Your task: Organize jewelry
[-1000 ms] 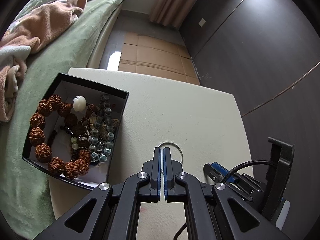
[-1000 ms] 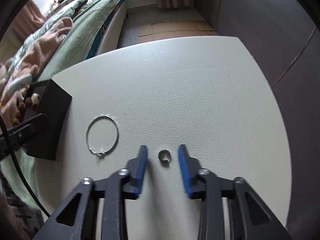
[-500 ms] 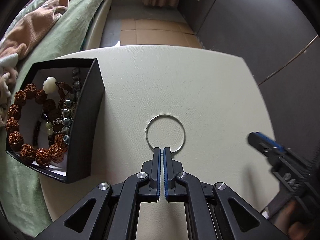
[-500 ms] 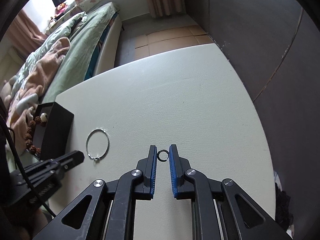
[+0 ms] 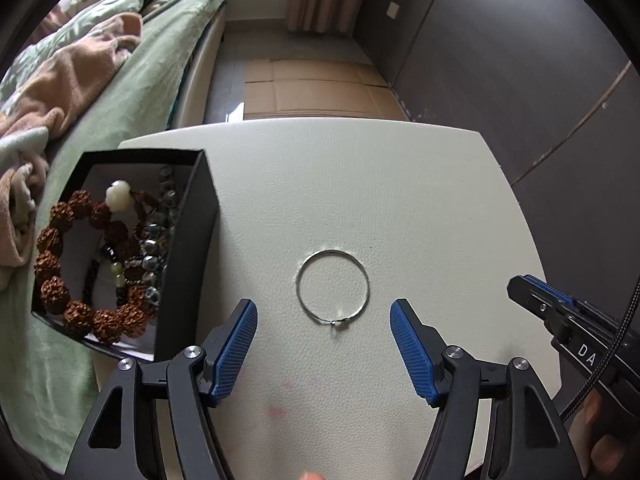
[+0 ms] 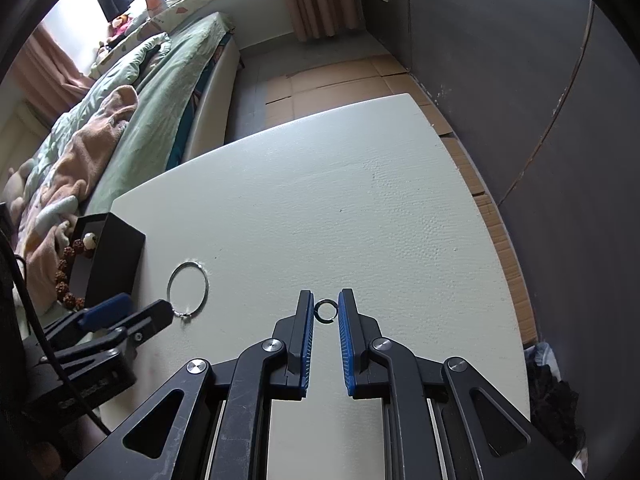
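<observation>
Lying just ahead of the spread left hand-held gripper (image 5: 323,320), thin bangle (image 5: 333,289), right hand-held gripper (image 6: 326,309) clamped on small ring (image 6: 327,311)

Soft daylight from the far window, sharp focus, dark fisheye-warped corners

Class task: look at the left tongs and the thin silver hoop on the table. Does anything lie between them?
Nothing visible does. The left tongs stand open with bare table between their fingers and the silver hoop, which lies flat just ahead. The black jewelry box sits off to the left.
</observation>
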`<move>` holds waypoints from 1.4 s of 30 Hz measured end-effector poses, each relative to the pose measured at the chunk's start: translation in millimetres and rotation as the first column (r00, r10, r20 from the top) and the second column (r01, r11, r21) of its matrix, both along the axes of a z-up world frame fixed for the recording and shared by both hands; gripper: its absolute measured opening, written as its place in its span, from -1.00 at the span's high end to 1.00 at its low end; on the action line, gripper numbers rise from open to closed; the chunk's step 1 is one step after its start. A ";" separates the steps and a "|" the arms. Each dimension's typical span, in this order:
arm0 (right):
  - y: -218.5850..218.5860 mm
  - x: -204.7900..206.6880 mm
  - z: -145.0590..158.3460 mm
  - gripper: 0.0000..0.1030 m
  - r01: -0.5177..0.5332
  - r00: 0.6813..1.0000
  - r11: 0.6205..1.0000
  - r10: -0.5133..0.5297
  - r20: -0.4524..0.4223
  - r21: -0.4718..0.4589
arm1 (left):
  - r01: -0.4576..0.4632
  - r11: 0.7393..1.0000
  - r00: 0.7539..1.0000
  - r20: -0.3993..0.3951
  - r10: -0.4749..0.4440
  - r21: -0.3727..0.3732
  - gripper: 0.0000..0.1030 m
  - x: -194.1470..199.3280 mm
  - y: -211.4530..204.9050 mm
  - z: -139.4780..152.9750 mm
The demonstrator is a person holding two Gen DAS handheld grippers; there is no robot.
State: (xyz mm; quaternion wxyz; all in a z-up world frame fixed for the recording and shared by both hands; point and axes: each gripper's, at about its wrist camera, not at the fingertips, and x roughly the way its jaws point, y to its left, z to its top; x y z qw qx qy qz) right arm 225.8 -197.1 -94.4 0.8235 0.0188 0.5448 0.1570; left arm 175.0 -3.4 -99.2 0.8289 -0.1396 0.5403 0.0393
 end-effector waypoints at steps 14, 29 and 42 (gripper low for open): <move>-12.6 5.2 1.4 0.73 0.040 0.999 0.999 -0.040 0.005 0.009 | -0.053 0.997 0.994 0.095 0.059 -0.064 -0.36 -12.7 10.3 4.4; -9.1 2.5 0.8 0.73 0.022 1.000 1.000 -0.022 0.006 -0.012 | -0.003 0.993 1.000 -0.018 0.005 0.122 -0.18 -0.5 -11.5 -15.2; -8.4 0.8 1.9 0.73 0.024 1.000 1.000 -0.024 0.008 -0.017 | -0.054 0.980 0.998 -0.031 0.061 0.189 0.64 -1.3 6.9 -16.5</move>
